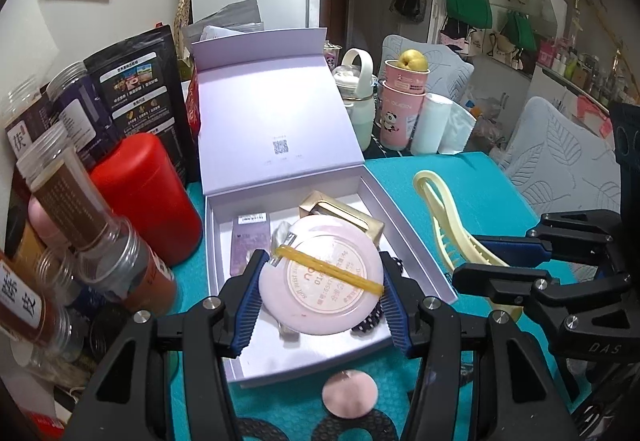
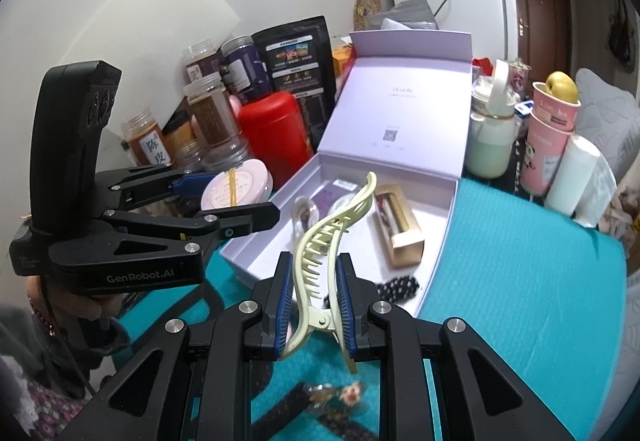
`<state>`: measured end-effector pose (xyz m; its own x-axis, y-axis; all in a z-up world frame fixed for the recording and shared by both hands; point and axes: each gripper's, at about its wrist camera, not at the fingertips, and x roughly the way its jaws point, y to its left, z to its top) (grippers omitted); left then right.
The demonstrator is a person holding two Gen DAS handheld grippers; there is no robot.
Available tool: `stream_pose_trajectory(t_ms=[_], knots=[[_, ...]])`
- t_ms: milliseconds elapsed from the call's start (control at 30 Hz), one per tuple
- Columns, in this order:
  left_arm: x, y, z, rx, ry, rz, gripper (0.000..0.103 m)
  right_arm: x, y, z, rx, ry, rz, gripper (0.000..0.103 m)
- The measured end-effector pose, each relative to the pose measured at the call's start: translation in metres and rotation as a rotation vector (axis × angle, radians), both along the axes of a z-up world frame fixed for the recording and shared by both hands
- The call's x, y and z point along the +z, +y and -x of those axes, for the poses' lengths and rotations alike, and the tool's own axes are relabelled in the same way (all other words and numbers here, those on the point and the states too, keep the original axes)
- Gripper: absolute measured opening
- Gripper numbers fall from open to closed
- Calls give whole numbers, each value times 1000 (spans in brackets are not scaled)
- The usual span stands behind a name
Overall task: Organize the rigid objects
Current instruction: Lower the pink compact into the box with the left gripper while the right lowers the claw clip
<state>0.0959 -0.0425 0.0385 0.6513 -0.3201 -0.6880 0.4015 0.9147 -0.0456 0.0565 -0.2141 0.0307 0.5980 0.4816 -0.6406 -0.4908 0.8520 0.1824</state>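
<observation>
Where the left wrist view looks down, the left gripper (image 1: 322, 287) is clamped on a round pink case (image 1: 320, 277) with a yellow rubber band (image 1: 328, 268), held over the open white box (image 1: 412, 237); its label is too blurred to read.

From the right wrist view, the right gripper (image 2: 314, 299) pinches a pale yellow hair clip (image 2: 324, 241) above the box (image 2: 440, 225). "GenRobot.AI" marks the left gripper (image 2: 236, 201).

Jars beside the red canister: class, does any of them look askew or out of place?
Yes. One clear jar of brown contents leans tilted on the jars stacked left of the red canister, rather than standing upright like the others.
</observation>
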Motion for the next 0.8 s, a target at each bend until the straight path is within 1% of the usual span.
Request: stream_pose_trajectory(t_ms=[267, 500, 800], knots=[[1, 1, -25, -1, -4, -4, 53, 2, 1, -25, -1, -20, 7, 21], [7, 0, -43, 19, -39, -29, 53, 3, 4, -45, 2, -31, 2, 21], [-4, -1, -69, 20, -19, -27, 53, 1, 5, -69, -3, -32, 12, 21]])
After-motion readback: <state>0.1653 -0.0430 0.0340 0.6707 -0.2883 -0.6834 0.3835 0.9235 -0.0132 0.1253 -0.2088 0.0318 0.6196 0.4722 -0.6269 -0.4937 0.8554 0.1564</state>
